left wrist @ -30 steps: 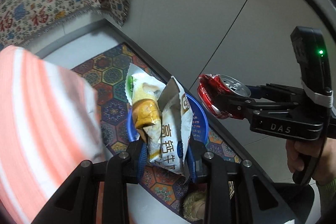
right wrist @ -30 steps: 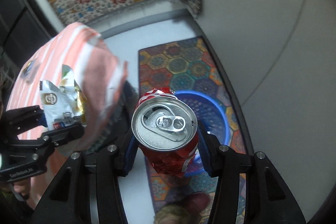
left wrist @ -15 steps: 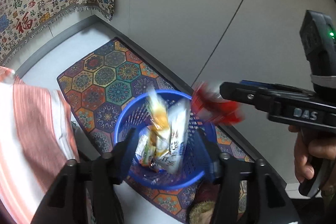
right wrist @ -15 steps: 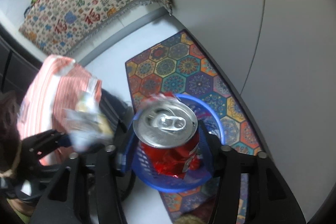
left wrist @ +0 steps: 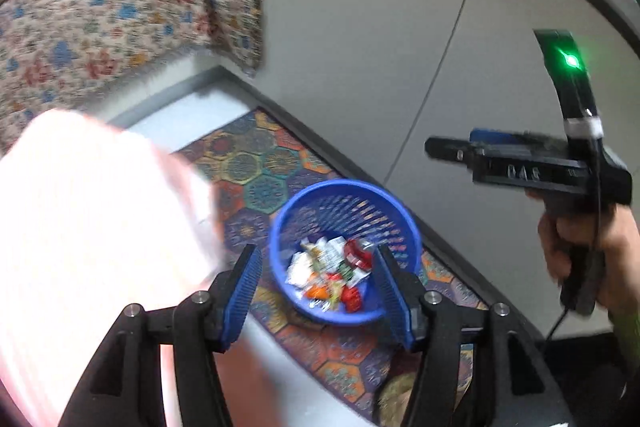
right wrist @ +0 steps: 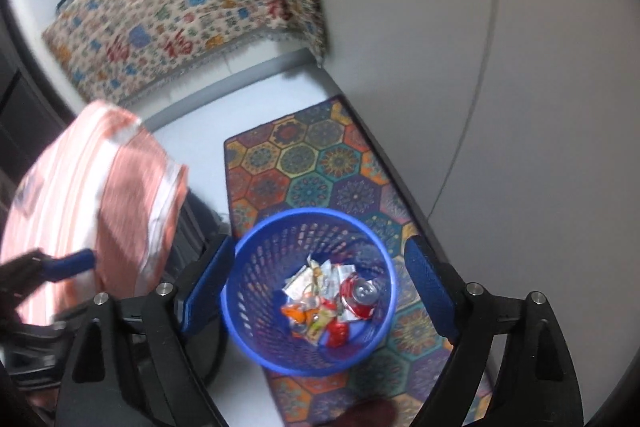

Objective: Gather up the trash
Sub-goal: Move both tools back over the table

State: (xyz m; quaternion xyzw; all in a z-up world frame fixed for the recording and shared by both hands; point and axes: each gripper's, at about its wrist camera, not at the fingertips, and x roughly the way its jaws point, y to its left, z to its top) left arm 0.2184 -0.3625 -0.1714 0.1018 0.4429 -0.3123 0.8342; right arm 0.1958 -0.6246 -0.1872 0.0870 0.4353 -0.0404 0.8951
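Blue basket [right wrist: 248, 291] on a multicoloured hexagon-patterned rug [right wrist: 320, 163], red can [right wrist: 358, 297], orange-and-white striped cloth [right wrist: 100, 187].

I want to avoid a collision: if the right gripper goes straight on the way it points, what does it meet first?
Probably the blue basket: the right gripper, jaws opening and empty, points into its mouth, toward the crushed red can inside. Depth is unclear.

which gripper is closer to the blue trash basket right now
Neither clearly. The left gripper hangs above the blue trash basket, empty. The right gripper also frames it from above, jaws opening, nothing between them. Which sits lower cannot be told.
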